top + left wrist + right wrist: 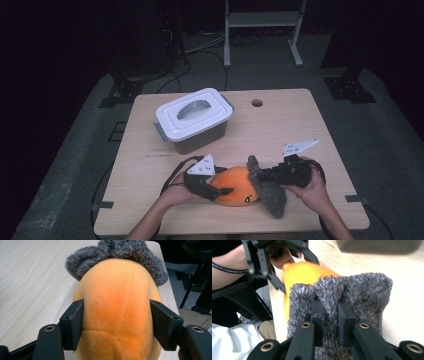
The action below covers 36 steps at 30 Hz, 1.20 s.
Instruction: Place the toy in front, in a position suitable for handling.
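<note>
Orange plush toy (117, 312) clamped in left gripper (116, 323) jaws; right gripper (331, 315) jaws pinch grey fuzzy sock (362, 290); lidded box (194, 120) closed.

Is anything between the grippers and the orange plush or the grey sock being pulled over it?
Nothing visible. The left gripper has the orange plush toy directly between its jaws, and the right gripper is pinched shut on a fold of the grey fuzzy sock, which touches the toy's far end.
</note>
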{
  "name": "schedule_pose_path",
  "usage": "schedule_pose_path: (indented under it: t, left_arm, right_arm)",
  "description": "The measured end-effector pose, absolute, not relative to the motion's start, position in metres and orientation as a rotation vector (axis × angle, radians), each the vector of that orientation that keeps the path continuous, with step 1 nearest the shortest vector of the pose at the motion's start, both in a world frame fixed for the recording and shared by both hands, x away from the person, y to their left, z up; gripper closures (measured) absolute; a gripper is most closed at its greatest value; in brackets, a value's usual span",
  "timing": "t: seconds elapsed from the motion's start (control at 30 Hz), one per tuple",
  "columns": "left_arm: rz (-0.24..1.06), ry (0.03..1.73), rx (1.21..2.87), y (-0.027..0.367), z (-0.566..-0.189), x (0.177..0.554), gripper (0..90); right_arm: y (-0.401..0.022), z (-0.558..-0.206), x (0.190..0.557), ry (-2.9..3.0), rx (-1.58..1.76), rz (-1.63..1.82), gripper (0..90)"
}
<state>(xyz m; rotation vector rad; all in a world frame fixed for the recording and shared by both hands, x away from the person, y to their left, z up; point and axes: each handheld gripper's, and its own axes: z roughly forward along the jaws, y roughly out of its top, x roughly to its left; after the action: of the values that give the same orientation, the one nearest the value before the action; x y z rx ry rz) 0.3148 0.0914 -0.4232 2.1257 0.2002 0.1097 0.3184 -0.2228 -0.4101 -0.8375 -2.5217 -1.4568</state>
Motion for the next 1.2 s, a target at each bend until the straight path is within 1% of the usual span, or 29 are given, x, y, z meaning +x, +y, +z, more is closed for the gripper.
schedule_pose_path:
  t: [0.1,0.17,0.2,0.27,0.3,0.4,0.43,0.5,0.53,0.57,0.6,0.67,0.7,0.73,0.8,0.83,0.93,0.97,1.0,1.03,1.13,1.2]
  left_arm:
    - [0.105,0.206,2.134,0.090,-0.421,0.315,29.0]
    - [0.110,0.213,2.151,0.086,-0.419,0.314,18.9]
    - [0.114,0.221,2.158,0.084,-0.418,0.314,15.4]
    - [0.122,0.233,2.171,0.080,-0.418,0.314,13.0]
    - [0.129,0.235,2.171,0.079,-0.419,0.314,13.3]
    - [0.158,0.210,2.169,0.082,-0.419,0.312,27.8]
    - [0.158,0.209,2.169,0.082,-0.419,0.312,29.1]
    - [0.154,0.207,2.169,0.082,-0.419,0.312,29.9]
    - [0.151,0.182,2.175,0.083,-0.419,0.311,30.1]
    - [0.151,0.182,2.175,0.083,-0.419,0.311,30.5]
    - [0.156,0.159,2.177,0.084,-0.420,0.310,31.2]
    - [0.151,0.143,2.180,0.085,-0.420,0.309,32.2]
    - [0.151,0.143,2.180,0.085,-0.420,0.309,32.4]
    - [0.141,0.132,2.192,0.085,-0.419,0.308,32.5]
    - [0.133,0.127,2.201,0.084,-0.419,0.307,32.2]
    - [0.126,0.131,2.212,0.083,-0.418,0.308,30.7]
    - [0.105,0.173,2.218,0.081,-0.416,0.310,16.7]
    - [0.095,0.190,2.213,0.080,-0.414,0.311,14.0]
    - [0.091,0.192,2.207,0.080,-0.414,0.311,13.2]
    - [0.097,0.185,2.205,0.079,-0.414,0.311,13.9]
    - [0.169,0.167,2.196,0.082,-0.414,0.309,32.4]
    - [0.241,0.193,2.158,0.082,-0.410,0.307,38.5]
  right_arm:
    - [-0.226,-0.415,0.319,-2.508,-0.855,-1.446,76.9]
    - [-0.224,-0.414,0.317,-2.517,-0.850,-1.443,77.1]
    - [-0.222,-0.413,0.316,-2.522,-0.848,-1.443,77.2]
    - [-0.219,-0.412,0.316,-2.522,-0.843,-1.449,77.2]
    - [-0.219,-0.412,0.315,-2.518,-0.841,-1.449,77.2]
    - [-0.218,-0.411,0.315,-2.526,-0.844,-1.453,77.3]
    - [-0.218,-0.410,0.315,-2.522,-0.844,-1.457,77.2]
    - [-0.218,-0.409,0.315,-2.521,-0.843,-1.459,76.2]
    - [-0.218,-0.409,0.315,-2.509,-0.834,-1.464,73.1]
    - [-0.218,-0.409,0.315,-2.509,-0.834,-1.464,73.1]
    - [-0.217,-0.410,0.315,-2.507,-0.827,-1.469,68.2]
    - [-0.217,-0.411,0.315,-2.518,-0.831,-1.469,63.9]
    - [-0.217,-0.411,0.315,-2.518,-0.831,-1.469,63.9]
    - [-0.216,-0.412,0.316,-2.525,-0.832,-1.479,55.7]
    - [-0.216,-0.416,0.317,-2.495,-0.825,-1.480,56.3]
    - [-0.215,-0.417,0.317,-2.482,-0.826,-1.480,57.0]
    - [-0.209,-0.420,0.315,-2.456,-0.819,-1.470,62.7]
    - [-0.208,-0.419,0.314,-2.455,-0.817,-1.464,64.8]
    - [-0.206,-0.418,0.312,-2.474,-0.799,-1.452,67.0]
    - [-0.204,-0.417,0.311,-2.484,-0.790,-1.447,68.0]
    - [-0.201,-0.411,0.309,-2.525,-0.802,-1.445,75.3]
    - [-0.204,-0.404,0.309,-2.536,-0.817,-1.472,77.9]
